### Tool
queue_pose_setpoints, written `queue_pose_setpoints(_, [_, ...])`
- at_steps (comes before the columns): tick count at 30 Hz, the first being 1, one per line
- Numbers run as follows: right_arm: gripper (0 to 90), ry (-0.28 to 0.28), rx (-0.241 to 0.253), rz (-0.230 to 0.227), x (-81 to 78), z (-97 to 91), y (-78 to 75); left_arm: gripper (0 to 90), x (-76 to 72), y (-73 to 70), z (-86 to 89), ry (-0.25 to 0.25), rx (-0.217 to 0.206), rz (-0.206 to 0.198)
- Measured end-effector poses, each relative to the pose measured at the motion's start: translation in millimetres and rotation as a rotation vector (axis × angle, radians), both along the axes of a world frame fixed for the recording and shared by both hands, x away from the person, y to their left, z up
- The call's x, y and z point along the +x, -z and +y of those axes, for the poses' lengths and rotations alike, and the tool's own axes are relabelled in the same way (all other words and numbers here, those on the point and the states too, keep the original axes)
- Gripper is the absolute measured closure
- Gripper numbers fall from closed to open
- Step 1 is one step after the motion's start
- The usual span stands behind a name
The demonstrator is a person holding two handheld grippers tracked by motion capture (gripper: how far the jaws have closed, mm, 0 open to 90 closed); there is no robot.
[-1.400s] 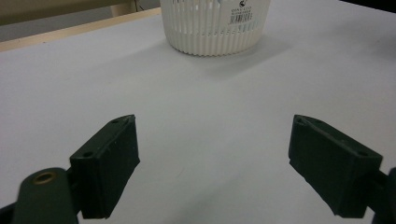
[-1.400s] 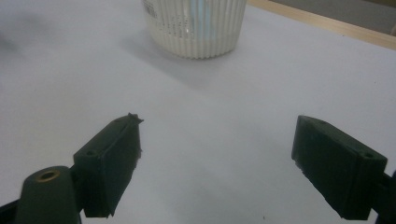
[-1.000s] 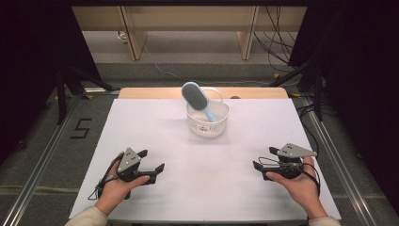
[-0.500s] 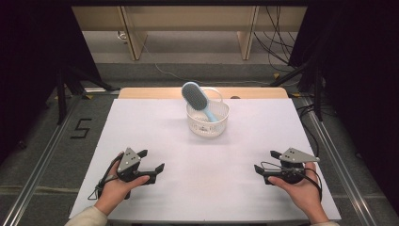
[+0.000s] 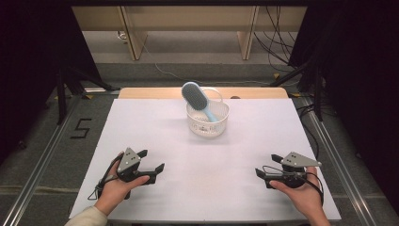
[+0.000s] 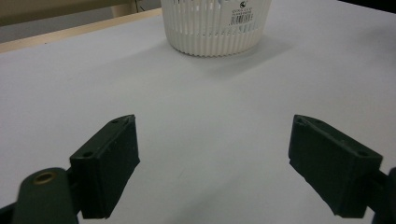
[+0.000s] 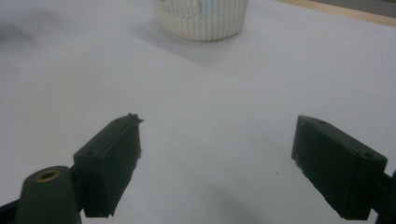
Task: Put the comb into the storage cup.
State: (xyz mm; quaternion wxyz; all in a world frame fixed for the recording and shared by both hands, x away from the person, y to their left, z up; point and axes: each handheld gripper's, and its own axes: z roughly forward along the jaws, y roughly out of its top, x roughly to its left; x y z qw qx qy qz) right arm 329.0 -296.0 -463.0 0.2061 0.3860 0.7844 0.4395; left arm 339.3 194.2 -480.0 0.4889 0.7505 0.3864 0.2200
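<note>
We hold the left gripper [image 5: 151, 161] at the near left of the white table [image 5: 244, 150] and the right gripper [image 5: 266, 166] at the near right, each with its jaws spread wide and nothing between them. The blue hairbrush [image 5: 196, 98] stands tilted in the white basket [image 5: 207, 122], at the far middle, well apart from both grippers.
</note>
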Motion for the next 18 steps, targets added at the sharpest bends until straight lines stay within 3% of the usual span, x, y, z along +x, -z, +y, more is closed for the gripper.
queue_pose_setpoints(18, [16.6, 0.007, 0.014, -0.010, -1.3, -1.5, 3.0, 15.6, 0.2, -0.1, -0.5, 0.004, 0.000, -0.002])
